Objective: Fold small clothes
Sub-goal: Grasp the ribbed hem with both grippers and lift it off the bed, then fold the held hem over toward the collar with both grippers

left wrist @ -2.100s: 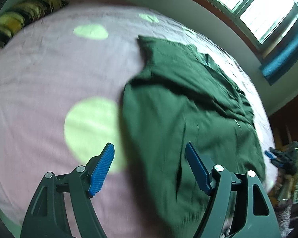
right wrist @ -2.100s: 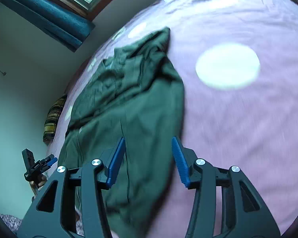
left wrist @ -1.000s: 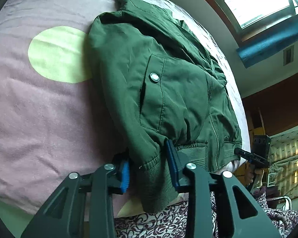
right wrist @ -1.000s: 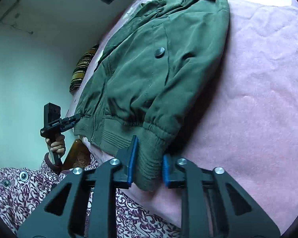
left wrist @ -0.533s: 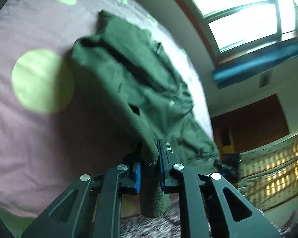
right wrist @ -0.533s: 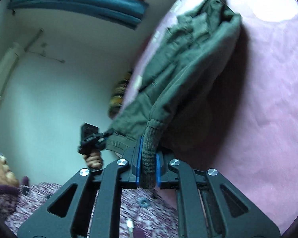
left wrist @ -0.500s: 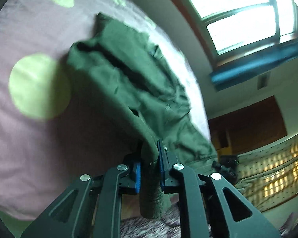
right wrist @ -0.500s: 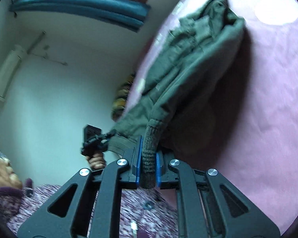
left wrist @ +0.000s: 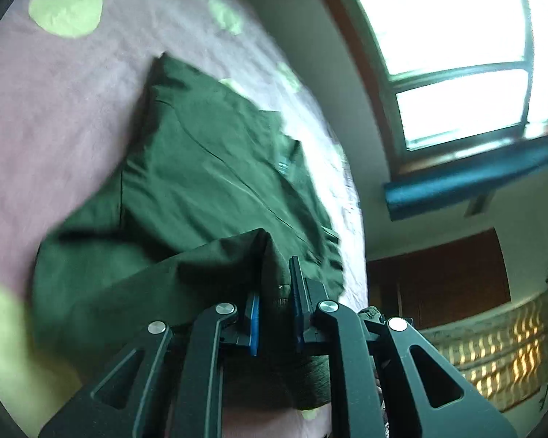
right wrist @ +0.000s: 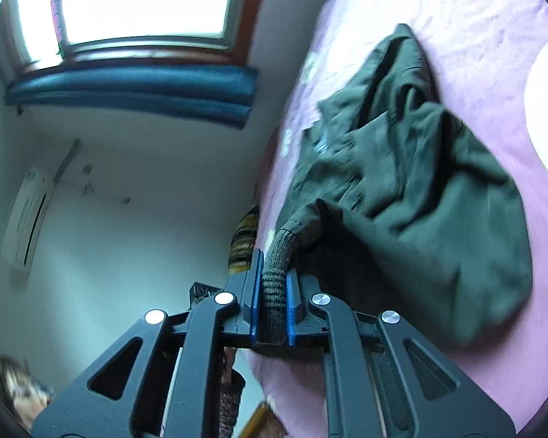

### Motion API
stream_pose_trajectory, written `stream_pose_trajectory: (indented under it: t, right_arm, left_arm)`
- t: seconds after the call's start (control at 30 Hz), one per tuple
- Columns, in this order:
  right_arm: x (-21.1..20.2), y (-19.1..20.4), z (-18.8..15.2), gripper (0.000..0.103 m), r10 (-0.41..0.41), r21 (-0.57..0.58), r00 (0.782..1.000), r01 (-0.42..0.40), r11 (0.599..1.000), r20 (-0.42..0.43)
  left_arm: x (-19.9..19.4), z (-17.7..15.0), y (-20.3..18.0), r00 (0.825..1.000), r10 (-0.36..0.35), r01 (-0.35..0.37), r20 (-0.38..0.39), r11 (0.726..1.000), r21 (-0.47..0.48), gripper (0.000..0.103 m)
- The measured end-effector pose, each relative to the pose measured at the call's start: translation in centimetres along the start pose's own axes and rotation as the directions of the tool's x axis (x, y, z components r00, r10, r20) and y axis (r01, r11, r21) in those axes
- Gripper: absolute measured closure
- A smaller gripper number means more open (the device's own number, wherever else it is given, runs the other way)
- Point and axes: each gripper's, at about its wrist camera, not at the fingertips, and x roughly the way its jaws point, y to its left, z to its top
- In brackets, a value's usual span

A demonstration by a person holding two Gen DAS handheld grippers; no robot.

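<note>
Item: green jacket (left wrist: 208, 168), lying on a pink bedspread (left wrist: 47, 109) with pale green dots, its near hem being lifted off the bed at both corners. Left tool (left wrist: 276, 314) is clenching a bunched fold of the hem between its blue pads; fabric is draping from that pinch down over the spread. Right tool (right wrist: 274, 310) is clamping the ribbed knit waistband (right wrist: 274, 273) at the opposite corner, the band standing upright between the pads. Room for moving: open bedspread is lying to the left of the jacket in the left view and to the right of it in the right view; the bed's far edge is running close beside the garment toward the wall and window (left wrist: 453, 54). Condition of item: dark green woven shell, creased, doubled over itself in loose folds, collar end resting farthest away; both views are partly blurred.
</note>
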Motion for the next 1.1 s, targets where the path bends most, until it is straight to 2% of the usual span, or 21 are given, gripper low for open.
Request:
stream_pose_trajectory:
  t: [0.17, 0.23, 0.3, 0.37, 0.43, 0.5, 0.57, 0.63, 0.67, 0.7, 0.73, 0.77, 0.87, 0.93, 0.97, 1.07, 1.1]
  right_arm:
    - [3.4, -5.3, 3.1, 0.093, -0.085, 0.135, 0.996, 0.087, 0.987, -0.018]
    - [3.9, -6.5, 3.3, 0.093, -0.065, 0.171, 0.998, 0.066, 0.983, -0.012]
    - [3.7, -6.7, 3.4, 0.092, -0.036, 0.184, 0.999, 0.039, 0.982, -0.019]
    - [3.3, -6.3, 3.3, 0.087, -0.029, 0.167, 0.999, 0.033, 0.985, -0.03]
    - [2.4, -5.7, 3.5, 0.08, -0.041, 0.13, 0.999, 0.043, 0.991, -0.015]
    - [1.2, -5.0, 3.7, 0.054, -0.041, 0.113, 0.998, 0.036, 0.993, 0.042]
    - [-0.5, -4.3, 4.1, 0.049, -0.047, 0.067, 0.995, 0.041, 0.997, 0.087]
    - [-1.3, -3.0, 4.5, 0.049, -0.07, -0.022, 0.993, 0.072, 0.997, 0.094]
    - [-1.3, -2.3, 4.7, 0.049, -0.088, -0.07, 0.992, 0.094, 0.993, 0.092]
    - [-1.3, -1.3, 4.8, 0.049, -0.114, -0.131, 0.99, 0.124, 0.984, 0.085]
    - [-1.2, 0.1, 4.7, 0.049, -0.161, -0.225, 0.984, 0.174, 0.959, 0.077]
    - [-1.1, 1.1, 4.5, 0.048, -0.198, -0.296, 0.978, 0.21, 0.932, 0.07]
    - [-0.3, 3.8, 3.1, 0.041, -0.308, -0.504, 0.951, 0.277, 0.818, 0.024]
    - [0.3, 4.5, 2.4, 0.038, -0.362, -0.579, 0.932, 0.291, 0.761, -0.008]
    - [0.4, 4.5, 2.2, 0.038, -0.386, -0.603, 0.922, 0.297, 0.741, -0.021]
    - [0.8, 4.1, 1.7, 0.038, -0.446, -0.655, 0.894, 0.311, 0.689, -0.044]
    - [1.0, 4.0, 1.5, 0.038, -0.463, -0.674, 0.886, 0.317, 0.668, -0.042]
  left_arm:
    - [3.9, 2.4, 3.5, 0.997, 0.027, -0.033, -0.078, 0.996, -0.082, 0.087]
    - [4.1, 2.7, 4.1, 0.995, 0.013, -0.023, -0.098, 0.995, -0.101, 0.084]
    - [3.3, 2.7, 3.8, 0.994, -0.031, 0.022, -0.106, 0.996, -0.089, 0.079]
    - [1.7, 2.8, 3.5, 0.996, -0.039, 0.034, -0.084, 0.997, -0.067, 0.072]
    - [-0.9, 3.1, 3.0, 0.999, -0.045, 0.045, -0.03, 0.999, -0.028, 0.065]
    - [-3.1, 3.4, 2.4, 0.999, -0.029, 0.028, 0.016, 0.998, 0.048, 0.064]
    - [-4.3, 3.4, 1.5, 0.999, 0.009, -0.016, 0.05, 0.99, 0.142, 0.06]
    - [-4.8, 2.9, 0.1, 0.995, 0.074, -0.088, 0.06, 0.953, 0.288, 0.058]
    - [-4.6, 2.6, -0.7, 0.992, 0.109, -0.123, 0.059, 0.924, 0.362, 0.058]
    - [-4.2, 1.8, -2.0, 0.985, 0.161, -0.174, 0.068, 0.862, 0.475, 0.058]
    - [-3.7, 1.0, -3.1, 0.976, 0.201, -0.211, 0.082, 0.786, 0.581, 0.058]
    - [-3.1, -0.1, -4.1, 0.967, 0.235, -0.237, 0.097, 0.692, 0.682, 0.057]
    - [-1.1, -3.0, -5.9, 0.936, 0.315, -0.288, 0.158, 0.427, 0.857, 0.057]
    - [0.2, -4.0, -6.4, 0.926, 0.344, -0.278, 0.159, 0.331, 0.902, 0.057]
    - [1.0, -4.5, -6.7, 0.917, 0.367, -0.269, 0.158, 0.272, 0.924, 0.057]
    - [3.1, -4.8, -7.0, 0.898, 0.398, -0.273, 0.186, 0.173, 0.946, 0.054]
    - [3.8, -4.5, -7.1, 0.896, 0.403, -0.27, 0.186, 0.16, 0.95, 0.054]
